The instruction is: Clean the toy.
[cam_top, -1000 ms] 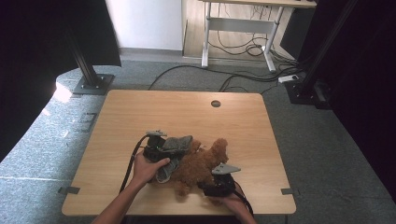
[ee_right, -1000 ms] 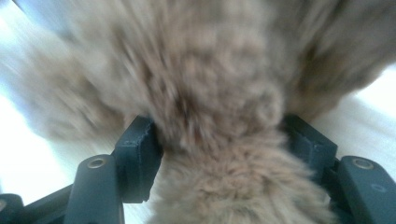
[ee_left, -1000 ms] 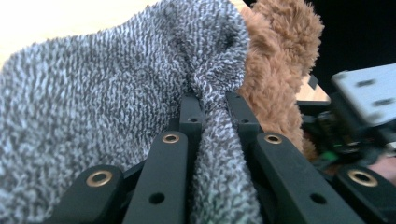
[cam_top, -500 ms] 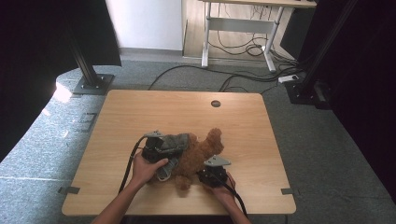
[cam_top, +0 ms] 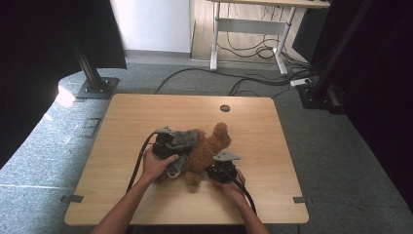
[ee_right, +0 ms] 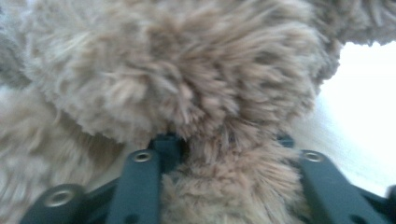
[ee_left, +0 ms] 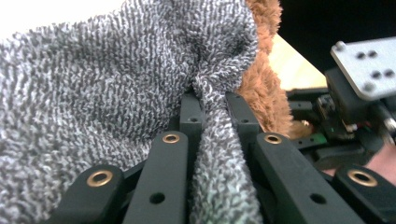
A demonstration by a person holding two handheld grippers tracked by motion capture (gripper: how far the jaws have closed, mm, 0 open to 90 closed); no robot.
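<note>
Left hand-held gripper [ee_left: 212, 119] clamps fold of grey knitted terry cloth [ee_left: 102, 88], pulling it over brown plush teddy bear [cam_top: 207, 151]. Right hand-held gripper [ee_right: 224, 140] pinches bear's furry limb, anchoring it on wooden tabletop [cam_top: 146, 112] between both.

1. Teddy bears: one, brown [cam_top: 207, 148].
2. Grey knitted cloths: one [cam_top: 184, 139].
3. Grippers: two, the left gripper [cam_top: 168, 144] and the right gripper [cam_top: 220, 170].
4. Hands: two, the left hand [cam_top: 155, 167] and the right hand [cam_top: 233, 189].
5. Tables: one wooden table [cam_top: 146, 109] in use; one desk [cam_top: 253, 19] behind.
</note>
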